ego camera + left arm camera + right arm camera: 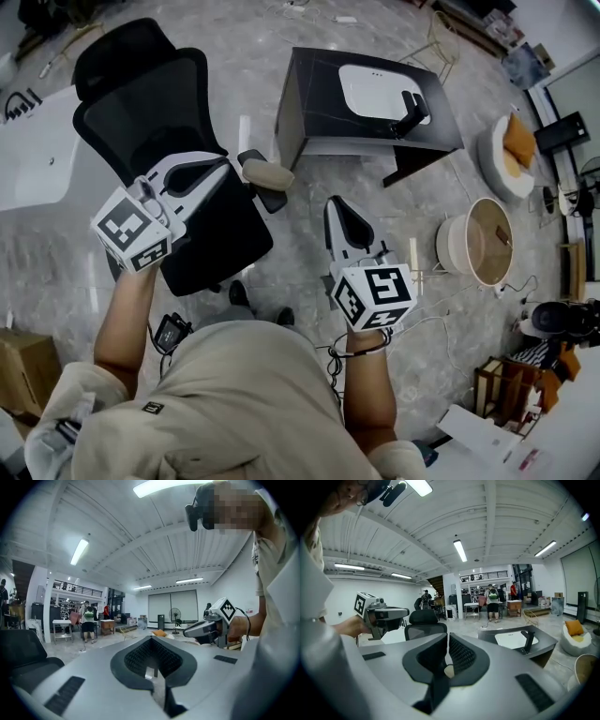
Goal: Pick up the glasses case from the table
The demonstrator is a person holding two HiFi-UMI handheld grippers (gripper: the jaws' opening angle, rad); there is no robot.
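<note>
Beige shirt (234,394), left hand-held gripper (223,165) and right hand-held gripper (339,208), jaws together and empty, black table (317,94) beyond

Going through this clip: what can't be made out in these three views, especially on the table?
- Head view: the black upright object on the dark square table's white inset is too small to tell whether it is a glasses case.
- Right gripper view: the same object is equally small, and the grey right tongs cover the table's near edge.
- Left gripper view: the table falls outside the frame.
</note>
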